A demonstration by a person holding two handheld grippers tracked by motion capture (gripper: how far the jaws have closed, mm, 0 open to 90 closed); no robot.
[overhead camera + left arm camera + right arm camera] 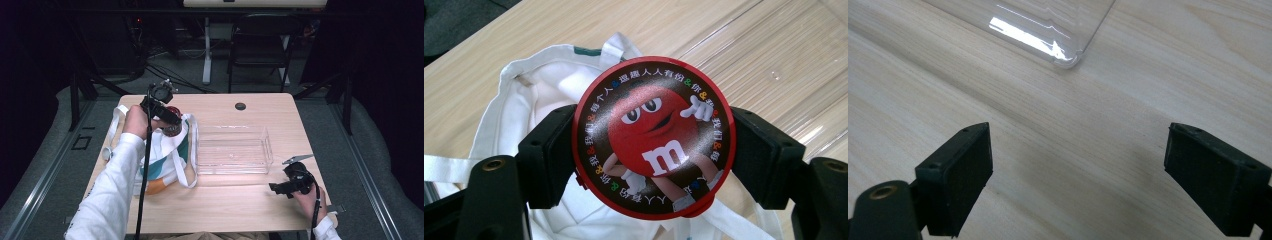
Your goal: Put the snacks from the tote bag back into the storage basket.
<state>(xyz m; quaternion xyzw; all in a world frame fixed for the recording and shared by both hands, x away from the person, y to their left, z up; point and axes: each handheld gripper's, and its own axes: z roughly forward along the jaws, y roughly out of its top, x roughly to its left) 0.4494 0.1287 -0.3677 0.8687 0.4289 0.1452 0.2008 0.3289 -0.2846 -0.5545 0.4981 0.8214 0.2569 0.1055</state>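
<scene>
My left gripper (654, 160) is shut on a round red tin (654, 137) whose lid bears a red candy character ringed with lettering. It holds the tin just above the open mouth of a white tote bag (549, 85). In the high view the left gripper (170, 125) hangs over the tote bag (162, 160) at the table's left, with the red tin (172, 111) between its jaws. A clear plastic tray (232, 150) lies at mid-table. My right gripper (275, 188) rests near the front right, open and empty; its pads (960, 175) stand wide apart over bare wood.
The light wooden table (225, 200) has a round cable hole (240, 106) near its far edge. A corner of the clear tray (1068, 57) lies just ahead of the right gripper. A black chair (260, 47) and a desk leg stand beyond the table.
</scene>
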